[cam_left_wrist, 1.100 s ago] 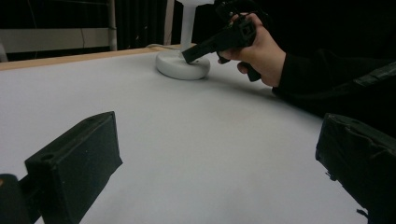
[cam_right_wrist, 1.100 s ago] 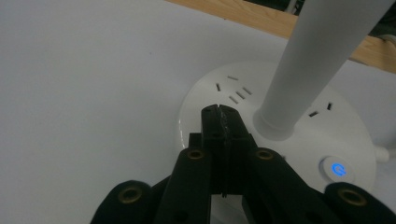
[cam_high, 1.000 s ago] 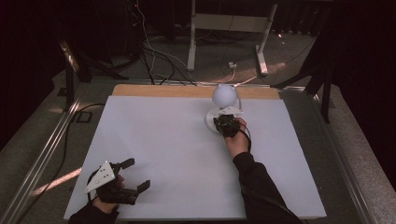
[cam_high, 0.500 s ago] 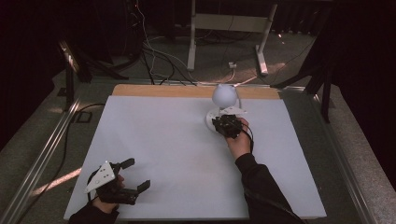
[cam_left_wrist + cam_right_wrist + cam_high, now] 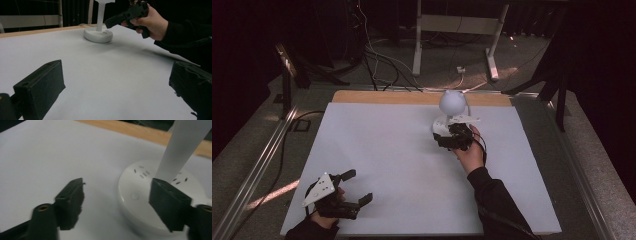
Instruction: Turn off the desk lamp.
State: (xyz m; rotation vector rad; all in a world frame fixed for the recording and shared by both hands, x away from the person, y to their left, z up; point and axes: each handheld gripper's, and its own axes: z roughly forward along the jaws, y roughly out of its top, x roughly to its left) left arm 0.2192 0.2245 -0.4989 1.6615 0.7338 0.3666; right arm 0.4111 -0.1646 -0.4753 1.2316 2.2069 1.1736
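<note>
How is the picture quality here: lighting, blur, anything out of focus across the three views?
High view: dim, surroundings near black, white table cover evenly lit; lamp sharp enough. Left gripper view: lamp base and right claw fairly clear, the left claw soft with closeness. Right gripper view: the right claw's jaws, just opening, are smeared; lamp base slightly soft, no glare.

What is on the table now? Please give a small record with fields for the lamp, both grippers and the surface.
lamp: white desk lamp with round base, upright stem and round head, at the table's far side
right gripper: above the base's front edge, its fingers have just been opening, nothing between them
left gripper: open, near the table's front left corner
surface: white tabletop with wooden far edge
</note>
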